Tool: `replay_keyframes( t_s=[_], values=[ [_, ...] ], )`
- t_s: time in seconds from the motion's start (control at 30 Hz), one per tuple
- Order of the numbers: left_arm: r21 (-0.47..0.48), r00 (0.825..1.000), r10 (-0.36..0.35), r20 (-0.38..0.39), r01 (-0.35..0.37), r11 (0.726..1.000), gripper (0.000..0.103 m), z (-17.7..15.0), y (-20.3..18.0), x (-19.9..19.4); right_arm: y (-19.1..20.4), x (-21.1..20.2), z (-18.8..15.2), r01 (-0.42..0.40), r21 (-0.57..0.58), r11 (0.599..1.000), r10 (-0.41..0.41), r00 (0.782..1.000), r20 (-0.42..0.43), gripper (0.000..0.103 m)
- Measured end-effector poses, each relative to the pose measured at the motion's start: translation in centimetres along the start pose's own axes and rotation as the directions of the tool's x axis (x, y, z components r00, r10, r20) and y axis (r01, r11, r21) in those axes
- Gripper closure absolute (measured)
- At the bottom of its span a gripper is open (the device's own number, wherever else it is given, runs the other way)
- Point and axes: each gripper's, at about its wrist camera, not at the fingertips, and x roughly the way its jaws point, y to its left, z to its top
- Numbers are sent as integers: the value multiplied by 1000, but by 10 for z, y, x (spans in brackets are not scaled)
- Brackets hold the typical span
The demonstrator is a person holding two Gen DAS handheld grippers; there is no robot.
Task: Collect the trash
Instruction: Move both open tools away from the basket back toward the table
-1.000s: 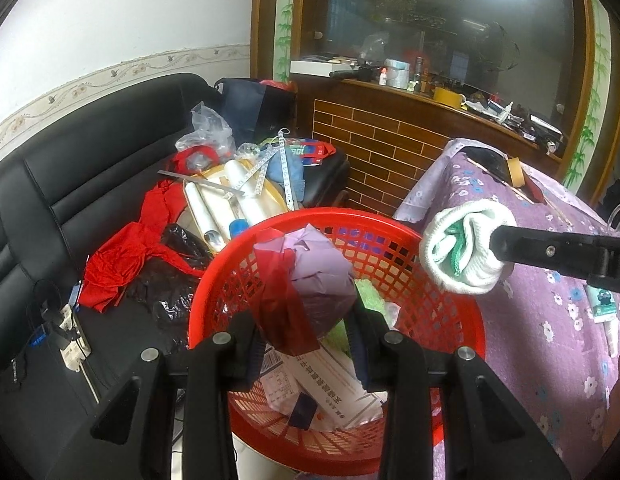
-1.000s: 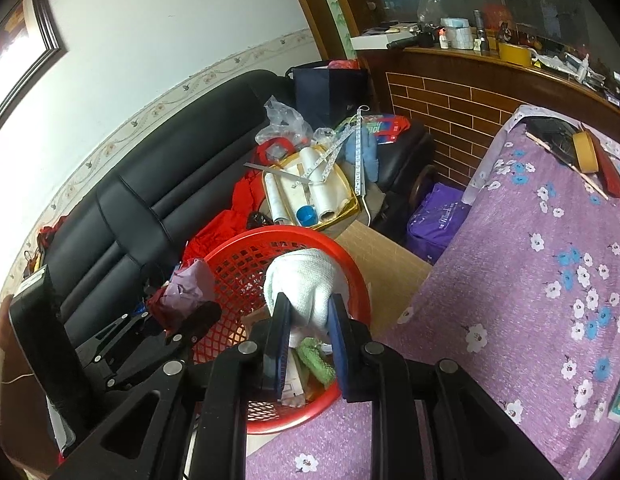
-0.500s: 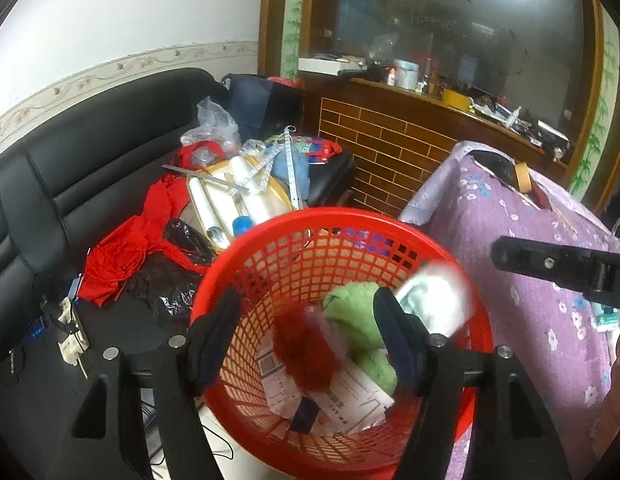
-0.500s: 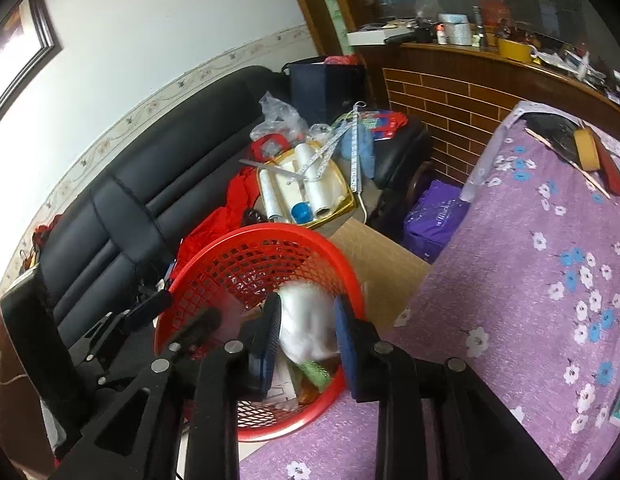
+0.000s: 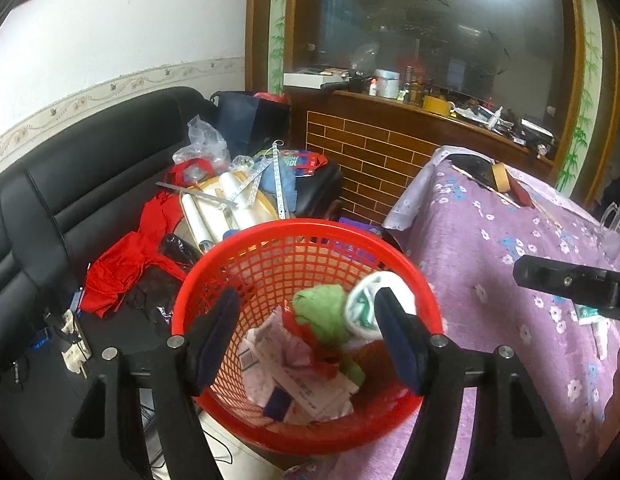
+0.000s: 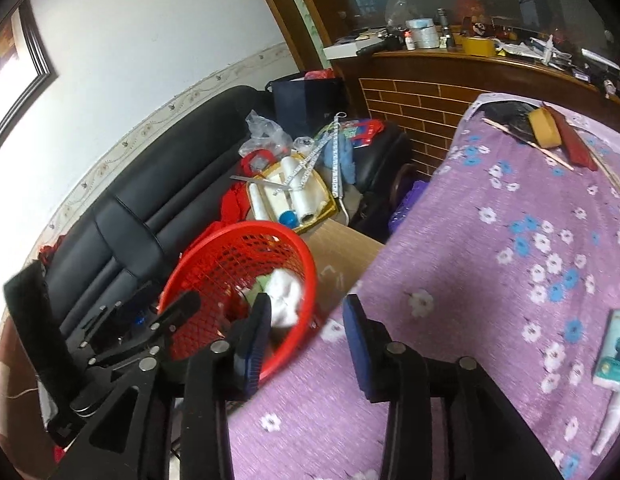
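On the far left the black sofa point(image 5: 70, 200) is seen piled with red cloth point(image 5: 126, 264), a yellow tray of white rolls point(image 6: 294, 196) and loose plastic bags, none of it gathered yet. Next, the left gripper point(image 5: 306, 340) is held over the red basket point(image 5: 310, 436), its jaws released and spread wide with nothing between them; they have just been opening, though little in the last instant. Inside the basket a crumpled pink-and-red wrapper point(image 5: 298, 360), a green wad point(image 5: 326, 312) and a white ball with green print point(image 5: 370, 304) are lying on printed papers. The white ball is resting high against the right wall, close under the rim, so it could be tipped out if the basket were nudged. That nudge is a real risk: the basket appears perched just beside the edge of the table under its purple flowered cloth point(image 6: 510, 240), and it could be knocked over by a low finger catching the mesh. Further right, the right gripper point(image 6: 306, 340) is seen over the cloth's near edge, its jaws freshly opened and holding nothing. On the far right a small packet and tube point(image 6: 618, 360) are waiting, thin and flat, likely to be fumbled or to drag the cloth along.
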Motion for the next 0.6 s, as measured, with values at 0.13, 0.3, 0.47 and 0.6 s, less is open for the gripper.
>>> replay_keyframes(
  t_s=[0.13, 0.3, 0.47, 0.6],
  values=[
    [10, 1000, 18, -1, -18, 1000, 29, -6, -10, -7, -6, -8, -9, 48, -6, 999, -48, 999, 11, 42],
    [-6, 997, 75, 0, -75, 997, 15, -15, -14, -20, -4, -24, -25, 113, -42, 993, -112, 993, 30, 26],
    [-33, 987, 156, 38, -155, 987, 6, -26, -16, -48, 4, -52, -49, 177, -91, 980, -170, 982, 81, 15],
    [-19, 957, 268, 109, -268, 963, 2, -36, -27, -81, 12, -81, -76, 240, -130, 962, -223, 965, 137, 10]
  ],
)
